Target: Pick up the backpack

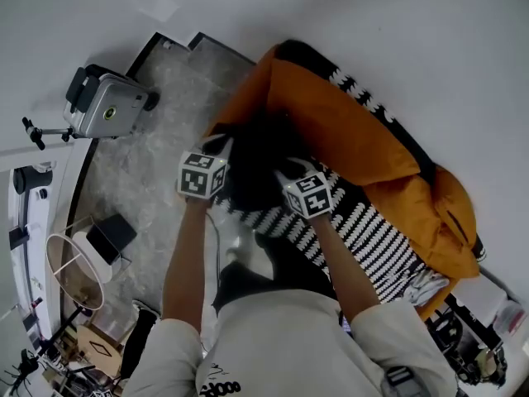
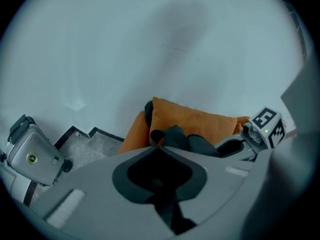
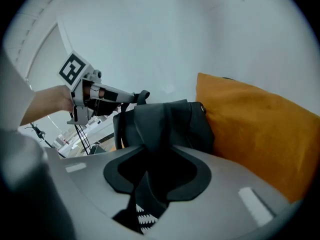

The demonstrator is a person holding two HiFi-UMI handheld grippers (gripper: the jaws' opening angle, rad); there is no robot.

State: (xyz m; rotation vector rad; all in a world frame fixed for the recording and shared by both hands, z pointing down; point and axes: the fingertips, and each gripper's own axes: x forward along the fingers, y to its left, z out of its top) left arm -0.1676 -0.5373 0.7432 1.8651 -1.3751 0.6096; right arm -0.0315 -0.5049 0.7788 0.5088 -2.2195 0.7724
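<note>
A black backpack (image 1: 258, 151) lies against an orange cushion seat (image 1: 347, 131). My left gripper (image 1: 225, 145) is at its left side and my right gripper (image 1: 285, 169) at its right, both pointing down into it. In the left gripper view the jaws of my left gripper (image 2: 156, 146) meet at their tips on a dark backpack strap (image 2: 167, 204) that runs down between them. In the right gripper view my right gripper (image 3: 150, 151) is shut on a fold of the backpack (image 3: 165, 124), whose black fabric fills the gap between the jaws. The backpack's lower part is hidden.
A black-and-white patterned blanket (image 1: 364, 230) covers the seat's front. A silver hard case (image 1: 106, 106) stands on the grey marbled floor (image 1: 157, 172) to the left, with a round hoop stand (image 1: 70, 271) and stands near it. White wall rises behind the seat.
</note>
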